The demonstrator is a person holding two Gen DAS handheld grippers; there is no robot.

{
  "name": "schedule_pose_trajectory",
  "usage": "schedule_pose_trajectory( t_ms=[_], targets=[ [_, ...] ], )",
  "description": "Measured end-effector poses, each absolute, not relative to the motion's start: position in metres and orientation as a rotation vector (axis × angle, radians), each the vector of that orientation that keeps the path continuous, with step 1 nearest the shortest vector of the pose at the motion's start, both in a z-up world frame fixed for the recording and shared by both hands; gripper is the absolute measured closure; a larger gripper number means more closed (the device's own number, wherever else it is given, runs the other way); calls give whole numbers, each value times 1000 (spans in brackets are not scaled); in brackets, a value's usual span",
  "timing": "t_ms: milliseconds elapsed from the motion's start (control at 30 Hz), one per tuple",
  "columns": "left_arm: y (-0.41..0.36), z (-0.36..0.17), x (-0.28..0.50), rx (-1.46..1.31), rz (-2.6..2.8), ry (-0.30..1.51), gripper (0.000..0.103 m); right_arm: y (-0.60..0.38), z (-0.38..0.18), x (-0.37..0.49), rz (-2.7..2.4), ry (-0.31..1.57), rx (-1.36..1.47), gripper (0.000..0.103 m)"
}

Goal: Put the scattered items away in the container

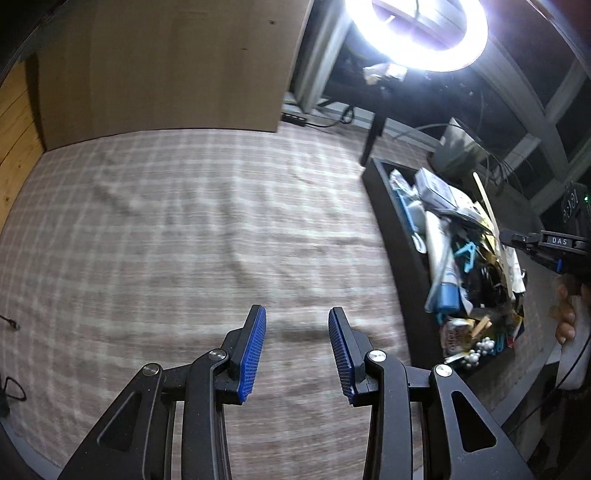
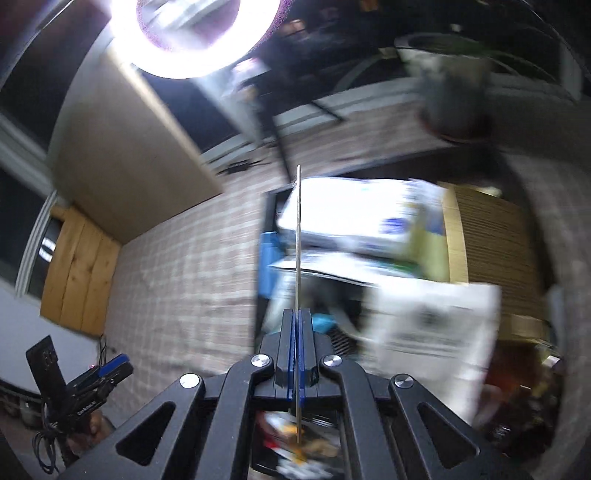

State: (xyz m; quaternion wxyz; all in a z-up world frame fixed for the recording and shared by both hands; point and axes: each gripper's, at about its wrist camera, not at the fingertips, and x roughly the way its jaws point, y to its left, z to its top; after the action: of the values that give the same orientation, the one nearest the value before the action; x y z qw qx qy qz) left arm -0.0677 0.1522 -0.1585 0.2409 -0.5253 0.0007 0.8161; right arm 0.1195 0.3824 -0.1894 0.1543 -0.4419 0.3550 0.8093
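A black container (image 1: 400, 243) full of small items stands on the checked tablecloth at the right of the left wrist view. My left gripper (image 1: 297, 326) is open and empty over bare cloth, left of the container. My right gripper (image 2: 297, 314) is shut on a thin flat wooden stick (image 2: 298, 236), seen edge-on, held above the container (image 2: 263, 266). In the left wrist view the right gripper (image 1: 508, 236) reaches in from the right and the stick (image 1: 493, 221) slants over the items. The right wrist view is motion-blurred.
A bright ring light (image 1: 421, 33) on a black stand (image 1: 373, 136) stands behind the container. A cardboard box (image 1: 162, 62) sits at the back of the table. A potted plant (image 2: 450, 85) stands behind the container. White packets (image 2: 428, 325) and a tube (image 1: 439, 258) lie in the container.
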Motion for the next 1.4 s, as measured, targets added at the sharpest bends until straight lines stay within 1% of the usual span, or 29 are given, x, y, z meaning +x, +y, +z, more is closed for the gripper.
schedule_pose_trajectory(
  t_ms=[233,367,433,733,800,867,1033,1133,1267,1300,1367,1400],
  targets=[
    [173,-156,-61,-1425,2220,23,64,424,-193,157,2224,1049,-1231,102],
    [177,-154,-59,-1421,2219,36,64,433,-192,159,2220,1044,-1222,101],
    [178,-154,-58,-1421,2220,37,64,436,-190,160,2215,1033,-1218,98],
    [171,-154,-58,-1425,2228,61,64,432,-180,161,2219,982,-1207,97],
    [169,-154,-58,-1423,2230,71,64,427,-177,161,2220,963,-1204,95],
    [166,-151,-57,-1413,2237,84,64,419,-173,161,2223,942,-1198,90],
    [156,-141,-54,-1372,2270,129,64,391,-159,162,2245,868,-1179,89],
    [144,-131,-51,-1339,2300,150,64,367,-149,161,2268,849,-1158,85],
    [121,-117,-47,-1306,2343,146,62,327,-138,157,2299,783,-1153,83],
    [114,-114,-46,-1297,2354,145,59,319,-137,156,2305,772,-1153,82],
    [102,-109,-44,-1283,2373,152,54,295,-135,153,2321,749,-1155,71],
    [94,-106,-43,-1273,2387,158,53,286,-134,151,2328,744,-1152,69]
  ],
)
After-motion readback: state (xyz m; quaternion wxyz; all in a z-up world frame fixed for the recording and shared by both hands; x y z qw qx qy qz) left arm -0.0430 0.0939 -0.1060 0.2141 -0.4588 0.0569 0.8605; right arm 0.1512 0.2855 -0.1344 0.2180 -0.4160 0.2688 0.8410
